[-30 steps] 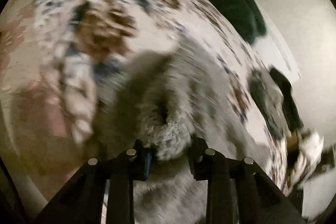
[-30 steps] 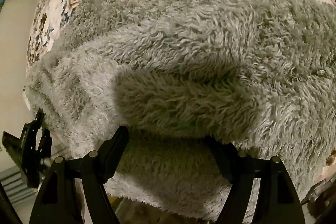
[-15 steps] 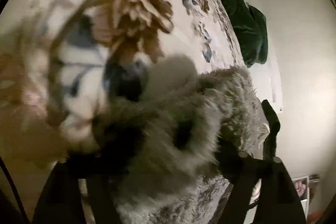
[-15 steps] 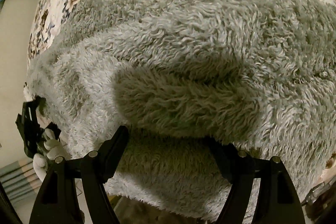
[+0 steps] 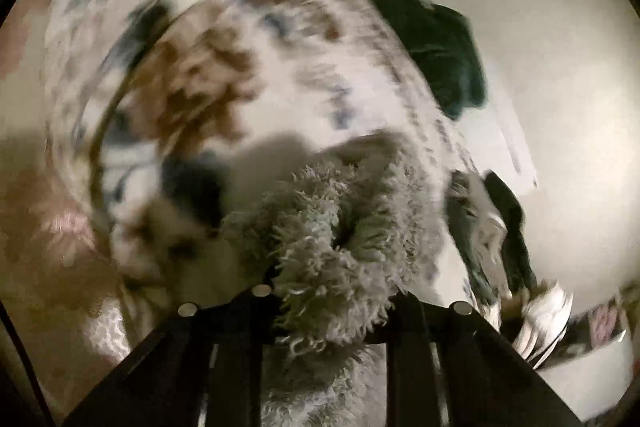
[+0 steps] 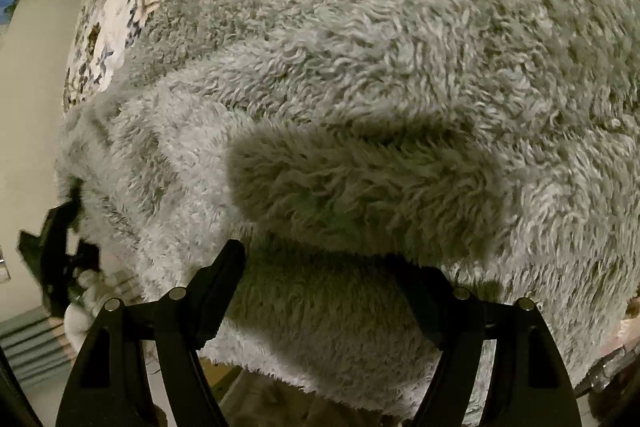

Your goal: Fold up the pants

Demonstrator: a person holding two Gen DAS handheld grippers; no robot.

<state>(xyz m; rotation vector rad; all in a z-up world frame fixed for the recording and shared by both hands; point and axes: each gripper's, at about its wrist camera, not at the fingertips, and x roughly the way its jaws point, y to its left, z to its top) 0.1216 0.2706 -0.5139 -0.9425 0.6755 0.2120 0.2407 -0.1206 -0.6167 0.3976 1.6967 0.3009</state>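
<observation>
**Left gripper closing on a corner of the grey fleece pants**

The fluffy grey pants (image 6: pixel 360 87) lie spread over a bed with a cream bedspread (image 5: pixel 280 39) printed in brown and blue flowers. The left gripper (image 5: pixel 332 291) has its jaws closing narrowly on a bunched tuft at one end of the pants, the pile bulging between them. The right gripper (image 6: pixel 320 267) stands wide over the pants' near edge, which hangs off the bed; a raised fold sits just ahead of it, and whether its pads press the cloth cannot be told.

This looks like the start of a fold: one end pinched, the other not yet gripped. The next move probably calls for the right gripper to close on the edge, then both to lift together.

A dark green garment (image 5: pixel 440 47) lies at the bed's far edge, beside a pale wall (image 5: pixel 560 107).
</observation>
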